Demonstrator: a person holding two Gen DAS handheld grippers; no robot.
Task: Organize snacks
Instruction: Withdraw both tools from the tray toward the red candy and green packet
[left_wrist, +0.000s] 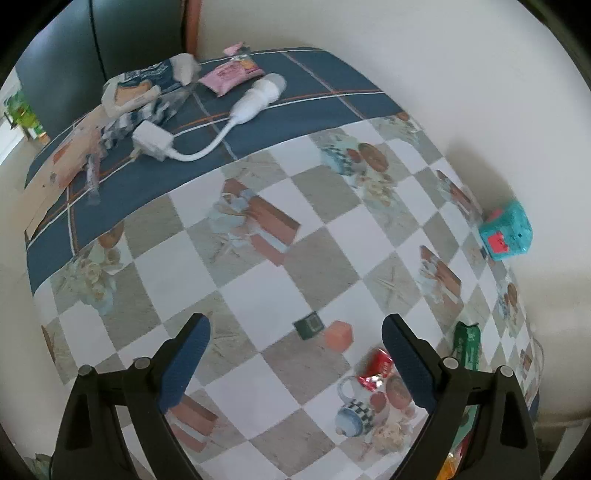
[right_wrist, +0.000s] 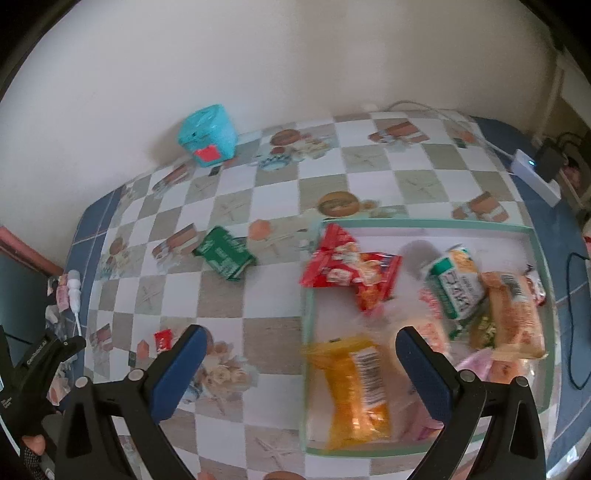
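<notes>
Still | my left claw (left_wrist: 295, 354) gaped empty over checkered tabletop (left_wrist: 258, 288) | right claw (right_wrist: 299, 365) spread, empty, above clear snack tray (right_wrist: 535, 236) | loose green foil packet (right_wrist: 224, 253) outside tray | risk: fingers could skid off crinkly foil.

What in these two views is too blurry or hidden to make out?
- Right wrist view: print on the yellow packet in the tray, motion-blurred.
- Left wrist view: red candy, partly behind the left gripper finger.
- Left wrist view: pile by the white adapter, blurred.
</notes>
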